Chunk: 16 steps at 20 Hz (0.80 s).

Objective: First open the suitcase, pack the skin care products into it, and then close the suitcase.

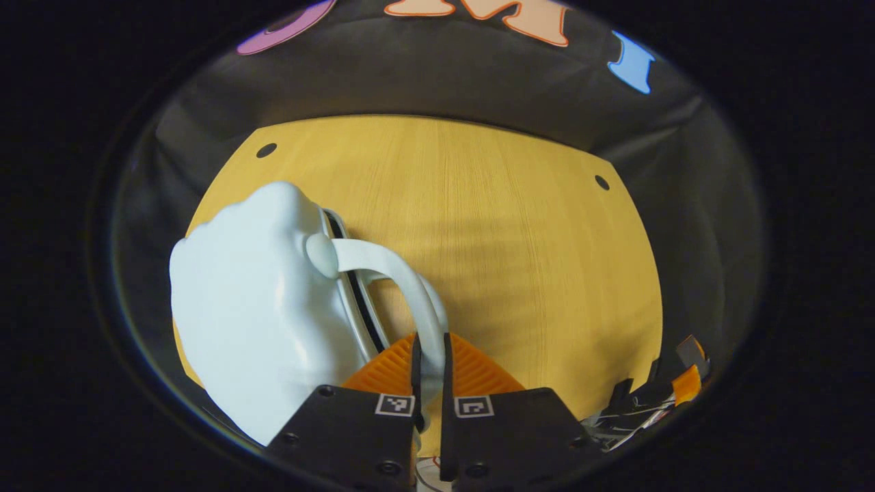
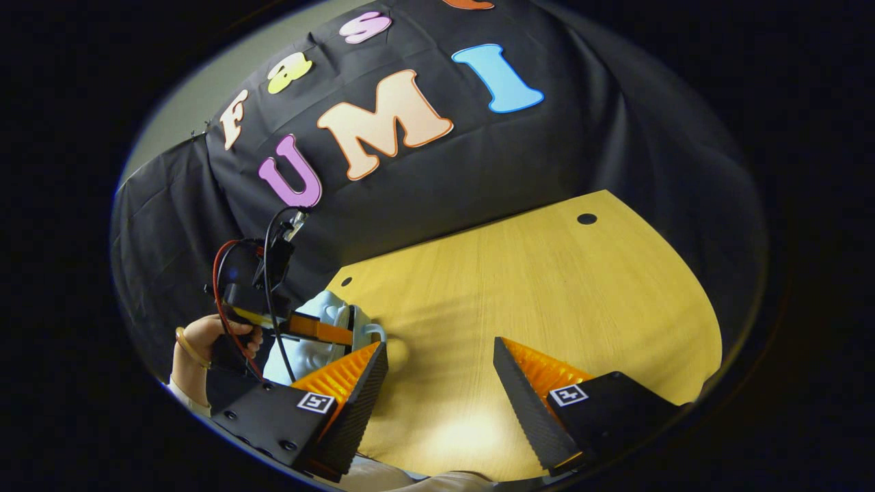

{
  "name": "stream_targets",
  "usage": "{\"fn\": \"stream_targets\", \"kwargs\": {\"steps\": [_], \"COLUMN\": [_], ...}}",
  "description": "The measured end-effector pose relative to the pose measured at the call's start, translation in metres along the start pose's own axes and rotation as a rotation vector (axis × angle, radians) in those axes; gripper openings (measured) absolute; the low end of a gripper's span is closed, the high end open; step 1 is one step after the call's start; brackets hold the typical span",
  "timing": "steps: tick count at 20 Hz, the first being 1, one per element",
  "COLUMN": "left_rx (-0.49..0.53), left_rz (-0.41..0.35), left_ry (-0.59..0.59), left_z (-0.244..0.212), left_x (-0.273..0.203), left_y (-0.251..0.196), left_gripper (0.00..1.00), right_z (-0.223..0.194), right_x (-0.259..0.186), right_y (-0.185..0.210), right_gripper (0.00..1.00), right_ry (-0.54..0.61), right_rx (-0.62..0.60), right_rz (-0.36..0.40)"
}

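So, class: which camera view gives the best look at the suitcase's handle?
The left gripper view: the handle arcs large and close from the pale suitcase into the left gripper, which is shut on it. In the right gripper view the handle is a small loop beside the suitcase, far off.
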<state>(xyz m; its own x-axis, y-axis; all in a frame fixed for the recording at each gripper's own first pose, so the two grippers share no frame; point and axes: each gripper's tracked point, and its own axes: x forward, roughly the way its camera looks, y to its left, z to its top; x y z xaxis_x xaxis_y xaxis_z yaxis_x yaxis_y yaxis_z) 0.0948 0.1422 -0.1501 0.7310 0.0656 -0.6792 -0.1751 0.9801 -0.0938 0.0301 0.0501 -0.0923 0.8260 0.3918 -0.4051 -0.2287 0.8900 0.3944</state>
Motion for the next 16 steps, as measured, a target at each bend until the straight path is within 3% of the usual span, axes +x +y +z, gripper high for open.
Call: {"fn": "stream_targets", "kwargs": {"steps": [2,6,8,10,13,16], "left_rx": [0.057,0.190,0.216,0.225,0.228,0.205], "left_rz": [0.038,0.121,0.127,0.145,0.210,0.177], "left_ry": [-0.009,-0.140,-0.229,-0.319,-0.459,-0.511], "left_z": [0.000,0.018,0.027,0.036,0.048,0.046], "left_x": [-0.005,-0.031,-0.049,-0.067,-0.087,-0.091], "left_y": [0.002,0.000,-0.012,-0.017,-0.011,-0.022], "left_gripper": [0.16,0.33,0.61,0.77,0.82,0.82], "right_z": [0.003,0.006,0.012,0.015,0.022,0.028], "right_x": [-0.004,-0.009,-0.011,-0.012,-0.015,-0.015], "right_y": [-0.007,-0.014,-0.014,-0.015,-0.010,-0.005], "right_gripper": [0.98,0.98,0.98,0.98,0.98,0.98], "right_ry": [-0.019,-0.039,-0.054,-0.061,-0.075,-0.091], "right_rx": [0.006,0.023,0.027,0.026,0.012,-0.019], "right_rz": [-0.025,-0.053,-0.058,-0.065,-0.065,-0.065]}}
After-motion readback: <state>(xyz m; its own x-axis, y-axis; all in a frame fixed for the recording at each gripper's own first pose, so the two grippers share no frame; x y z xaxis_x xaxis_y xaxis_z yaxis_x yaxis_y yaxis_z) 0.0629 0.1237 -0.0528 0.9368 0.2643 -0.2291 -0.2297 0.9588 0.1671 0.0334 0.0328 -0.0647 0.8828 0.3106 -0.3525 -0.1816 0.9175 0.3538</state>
